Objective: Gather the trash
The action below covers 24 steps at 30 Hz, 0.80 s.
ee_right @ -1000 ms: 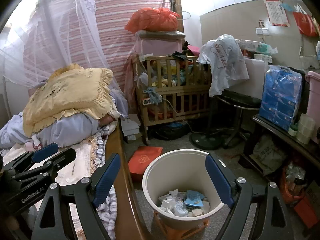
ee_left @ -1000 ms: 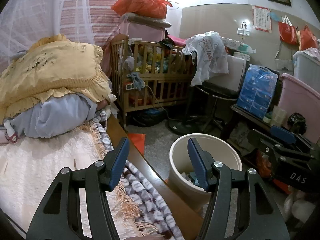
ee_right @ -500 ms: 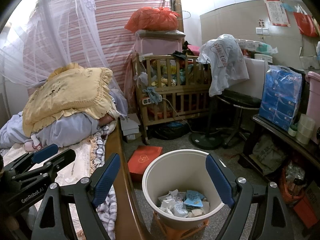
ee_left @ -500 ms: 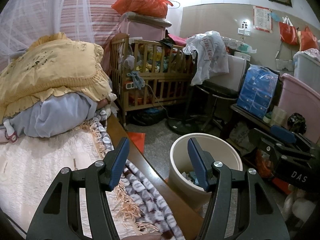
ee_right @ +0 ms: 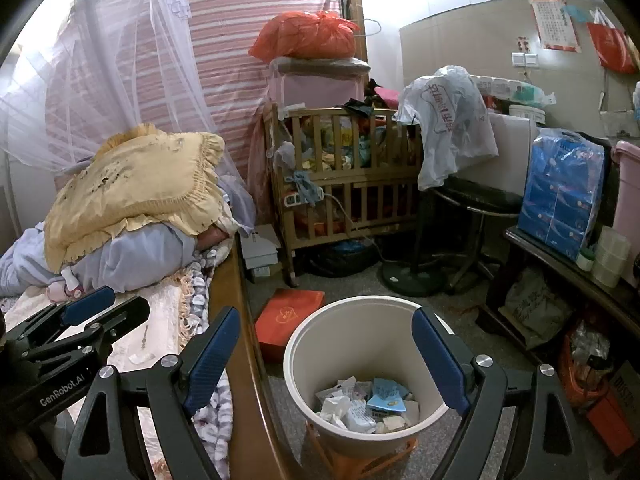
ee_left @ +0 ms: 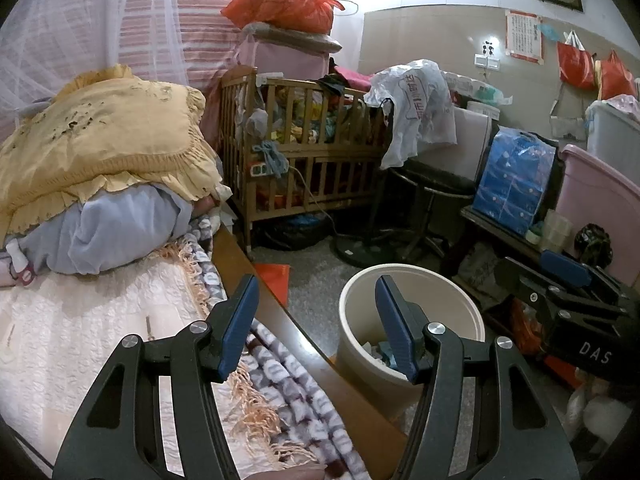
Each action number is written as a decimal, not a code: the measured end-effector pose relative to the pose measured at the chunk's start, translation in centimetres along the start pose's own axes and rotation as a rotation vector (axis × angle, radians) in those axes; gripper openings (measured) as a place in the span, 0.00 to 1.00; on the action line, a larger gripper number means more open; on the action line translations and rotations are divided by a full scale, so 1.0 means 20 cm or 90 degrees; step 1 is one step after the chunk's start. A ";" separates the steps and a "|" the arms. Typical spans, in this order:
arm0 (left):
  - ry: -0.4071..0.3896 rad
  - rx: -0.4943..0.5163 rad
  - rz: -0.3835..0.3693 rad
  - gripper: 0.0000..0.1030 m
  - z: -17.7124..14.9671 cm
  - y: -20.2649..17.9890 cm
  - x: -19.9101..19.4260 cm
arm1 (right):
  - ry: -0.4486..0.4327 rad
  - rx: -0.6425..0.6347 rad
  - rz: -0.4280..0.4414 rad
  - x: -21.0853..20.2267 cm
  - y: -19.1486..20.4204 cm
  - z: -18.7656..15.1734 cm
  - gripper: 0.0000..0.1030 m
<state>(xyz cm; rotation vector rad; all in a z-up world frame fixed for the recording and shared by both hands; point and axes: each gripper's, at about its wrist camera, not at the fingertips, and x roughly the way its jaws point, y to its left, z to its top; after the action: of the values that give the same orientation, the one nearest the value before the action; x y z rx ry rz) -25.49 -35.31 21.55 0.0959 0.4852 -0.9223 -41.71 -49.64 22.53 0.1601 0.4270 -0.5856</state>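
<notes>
Presently both claws held apart, nothing gripped: left gripper [ee_left: 316,324] over bed edge [ee_left: 256,276], right gripper [ee_right: 326,354] above cream bin [ee_right: 320,328]; paper trash [ee_right: 366,404] seen piled at bin bottom.

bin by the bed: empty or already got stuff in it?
Partly filled. The bin stands upright on the floor with crumpled paper and wrappers covering its bottom; most of its inner wall is bare above them.

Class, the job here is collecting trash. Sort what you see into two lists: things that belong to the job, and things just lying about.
Belongs to the job:
- waste bin
- paper scraps inside it
- small scrap on the bedcover

Just lying about:
- yellow pillow
- wooden crib
- red box
- blue tissue pack
</notes>
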 end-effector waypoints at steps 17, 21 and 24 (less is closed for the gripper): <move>0.008 -0.005 -0.003 0.57 -0.03 -0.01 0.02 | 0.003 0.000 0.000 0.00 -0.01 0.00 0.83; 0.009 -0.004 -0.004 0.57 -0.03 -0.02 0.02 | 0.003 -0.001 0.000 0.01 -0.01 0.00 0.84; 0.010 -0.002 -0.006 0.57 -0.03 -0.01 0.02 | 0.004 -0.001 0.001 0.01 -0.01 0.00 0.84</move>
<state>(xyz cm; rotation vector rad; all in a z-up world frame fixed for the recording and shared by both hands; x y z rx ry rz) -25.69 -35.65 20.78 0.0982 0.5027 -0.9306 -41.71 -49.94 22.54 0.1605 0.4334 -0.5840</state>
